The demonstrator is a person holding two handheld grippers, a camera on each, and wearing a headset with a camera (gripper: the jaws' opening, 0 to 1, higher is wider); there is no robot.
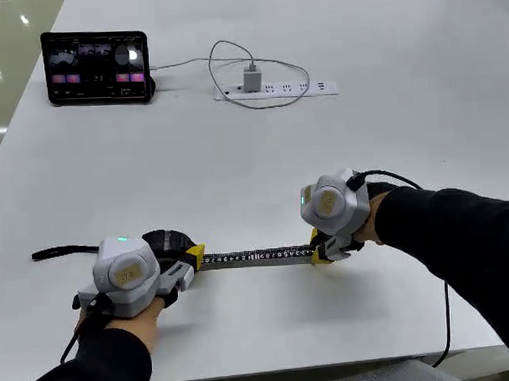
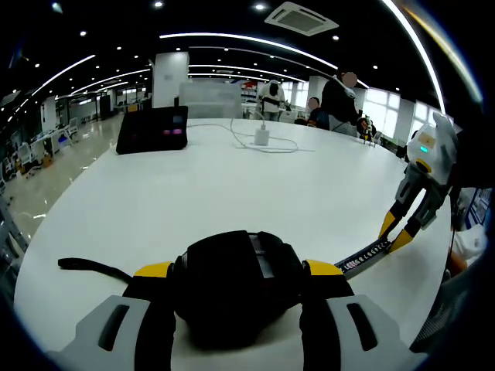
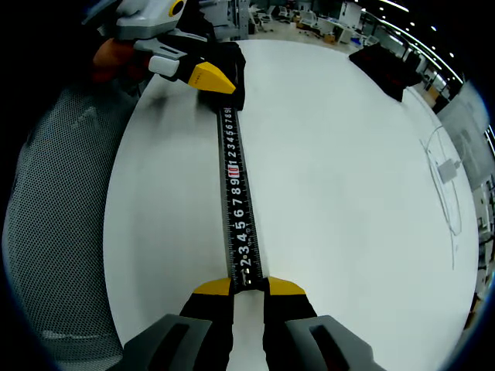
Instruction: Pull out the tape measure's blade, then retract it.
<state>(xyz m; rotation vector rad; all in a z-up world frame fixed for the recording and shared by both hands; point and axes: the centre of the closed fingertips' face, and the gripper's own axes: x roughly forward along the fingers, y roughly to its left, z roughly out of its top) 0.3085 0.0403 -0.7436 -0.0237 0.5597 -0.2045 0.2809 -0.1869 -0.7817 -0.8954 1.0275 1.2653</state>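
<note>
A black tape measure case (image 1: 174,246) (image 2: 238,277) (image 3: 222,71) lies on the white table with my left gripper (image 1: 193,261) (image 2: 238,270) shut on it, yellow-tipped jaws pressed against both sides. Its dark blade (image 1: 255,257) (image 2: 365,257) (image 3: 237,209), printed with white numbers, stretches flat along the table to my right gripper (image 1: 324,253) (image 3: 249,289), which is shut on the blade's end. The case's black wrist strap (image 1: 63,251) (image 2: 91,268) trails off to the left.
A black tablet (image 1: 95,66) (image 2: 153,128) stands at the table's far left. A white power strip (image 1: 276,90) with a plugged charger (image 1: 251,77) (image 2: 261,137) and looping cable lies at the back. People stand beyond the table (image 1: 237,174). A grey mesh chair (image 3: 54,232) sits near its front edge.
</note>
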